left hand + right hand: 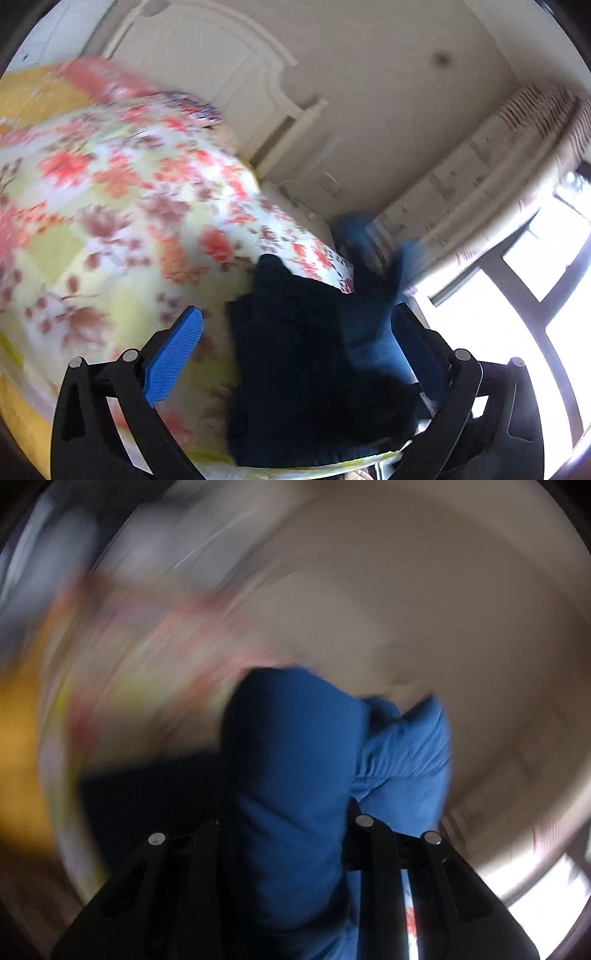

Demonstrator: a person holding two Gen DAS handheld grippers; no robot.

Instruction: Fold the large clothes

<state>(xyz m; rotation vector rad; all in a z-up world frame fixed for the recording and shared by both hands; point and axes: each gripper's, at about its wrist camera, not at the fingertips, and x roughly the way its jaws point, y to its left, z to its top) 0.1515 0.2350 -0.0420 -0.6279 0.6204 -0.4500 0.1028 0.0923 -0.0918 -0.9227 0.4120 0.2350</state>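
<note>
A large blue garment (314, 362) lies bunched on the floral bedspread (110, 206), dark in shadow, with a lighter blue part (369, 325) lifted at its right. My left gripper (299, 328) is open, its jaws wide on either side of the bunched cloth; the blue left pad (177, 354) shows clearly. In the right wrist view my right gripper (291, 812) is shut on a thick fold of the blue garment (291, 768), which bulges up between the fingers. That view is heavily motion-blurred.
The bed's white headboard (207, 62) stands behind the spread. A patterned curtain (498, 177) and a bright window (535, 314) are at the right. A yellow sheet edge (22, 413) shows at the lower left.
</note>
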